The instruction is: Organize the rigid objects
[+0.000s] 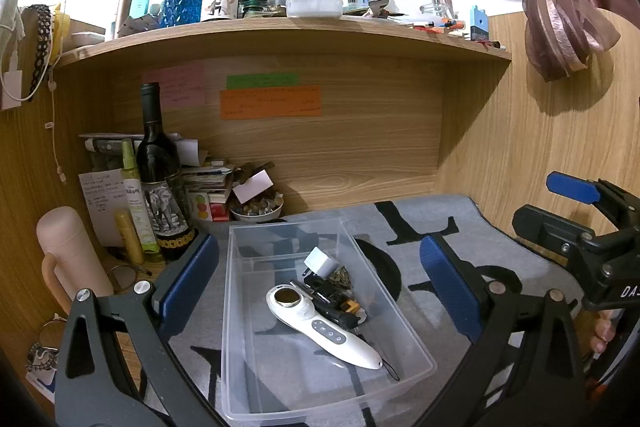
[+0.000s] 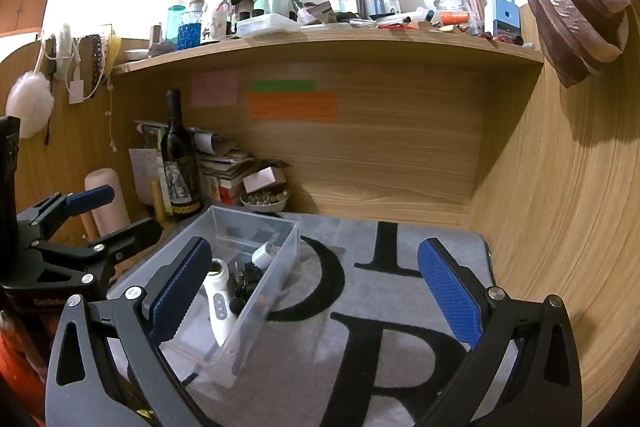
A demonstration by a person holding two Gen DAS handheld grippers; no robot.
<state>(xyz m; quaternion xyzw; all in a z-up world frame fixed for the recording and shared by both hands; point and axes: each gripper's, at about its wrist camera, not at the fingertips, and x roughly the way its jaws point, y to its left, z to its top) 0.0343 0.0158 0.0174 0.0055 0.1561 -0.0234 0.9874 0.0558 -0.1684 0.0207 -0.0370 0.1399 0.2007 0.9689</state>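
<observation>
So the bin (image 1: 240, 307) sits on the mat (image 1: 460, 227), toward the mat's left edge. In it, a massager (image 1: 320, 327) lies along the middle, with a plug (image 1: 320, 263) and some small bits bunched just behind it. Off the mat's back-left corner there's a bottle (image 1: 158, 171), a bowl (image 1: 258, 213) right of it, and papers (image 1: 208, 179) stacked behind. A flask (image 1: 68, 259) stands by the left edge. The shelf (image 1: 280, 35) up top is packed.

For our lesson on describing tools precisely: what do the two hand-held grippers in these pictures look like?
Both share one design. The left gripper and the right gripper have black, angular frames with triangular cut-outs and silver round bolts at the joints. Each finger ends in a blue pad with a fine knobbly texture. White lettering marks the right gripper's body; it is cut off. No cables show.
</observation>
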